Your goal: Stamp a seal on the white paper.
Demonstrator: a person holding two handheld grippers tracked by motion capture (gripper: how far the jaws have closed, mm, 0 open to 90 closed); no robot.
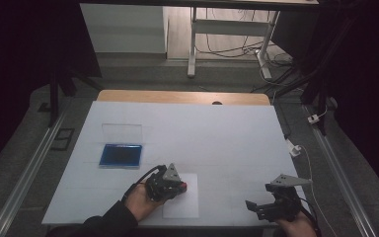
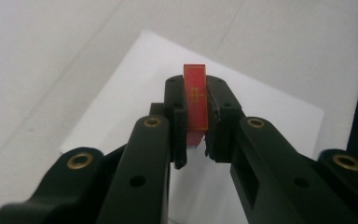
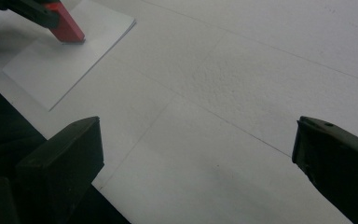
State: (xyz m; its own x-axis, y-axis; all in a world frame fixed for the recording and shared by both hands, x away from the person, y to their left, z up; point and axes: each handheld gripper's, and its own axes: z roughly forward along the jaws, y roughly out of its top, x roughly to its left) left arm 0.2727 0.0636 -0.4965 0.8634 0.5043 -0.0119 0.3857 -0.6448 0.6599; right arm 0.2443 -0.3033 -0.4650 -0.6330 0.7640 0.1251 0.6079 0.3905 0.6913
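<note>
My left gripper [image 1: 177, 186] is shut on a small red block [image 2: 196, 97] with gold markings, clamped upright between its jaws. The block's lower end rests on or just above a white sheet of paper [image 1: 183, 203] near the table's front edge; in the right gripper view the red block [image 3: 67, 28] touches the paper [image 3: 65, 60]. My right gripper [image 1: 257, 207] hovers at the front right of the table, its jaws wide apart with nothing between them. A blue ink pad [image 1: 121, 155] lies to the left, its clear lid [image 1: 122, 132] set just behind it.
A white cover [image 1: 217, 143] spreads over the wooden table [image 1: 182, 97]. A white cable [image 1: 303, 163] runs along the right edge. Metal rails [image 1: 27, 173] flank the table, and a desk frame with cables [image 1: 237, 44] stands beyond.
</note>
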